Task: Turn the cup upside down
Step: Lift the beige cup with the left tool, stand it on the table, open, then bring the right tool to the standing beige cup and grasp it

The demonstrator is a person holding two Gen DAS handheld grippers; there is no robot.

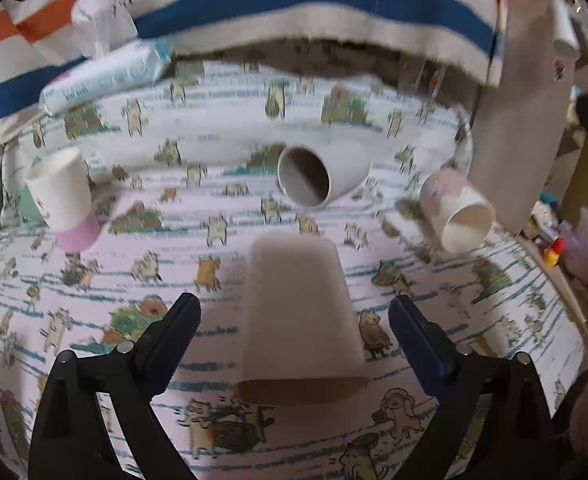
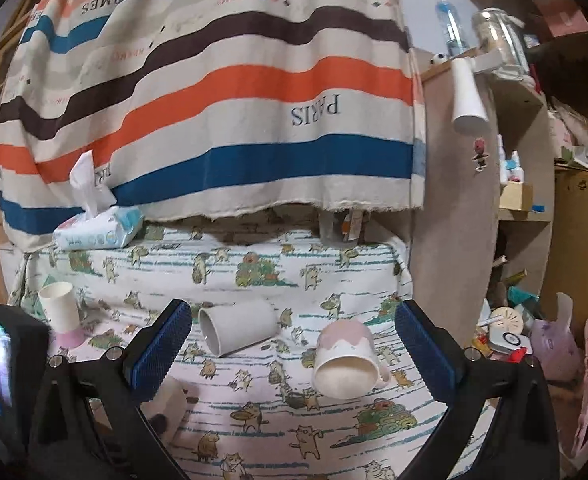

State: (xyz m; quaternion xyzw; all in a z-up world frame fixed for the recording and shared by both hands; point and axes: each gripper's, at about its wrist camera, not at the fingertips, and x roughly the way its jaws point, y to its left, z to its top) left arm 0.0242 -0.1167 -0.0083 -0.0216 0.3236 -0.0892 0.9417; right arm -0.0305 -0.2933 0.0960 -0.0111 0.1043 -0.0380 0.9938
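Observation:
A beige cup stands upside down on the cartoon-print tablecloth, between the fingers of my open left gripper, which does not touch it. A grey cup lies on its side behind it, also in the right wrist view. A pink-and-white mug lies on its side at the right, mouth toward the camera; it sits between the fingers of my open right gripper in that view, farther off. A white paper cup stands on a pink cup at the left.
A tissue pack lies at the back left. A striped cloth hangs behind the table. A wooden shelf unit with clutter stands at the right. The left gripper's body shows at the left edge.

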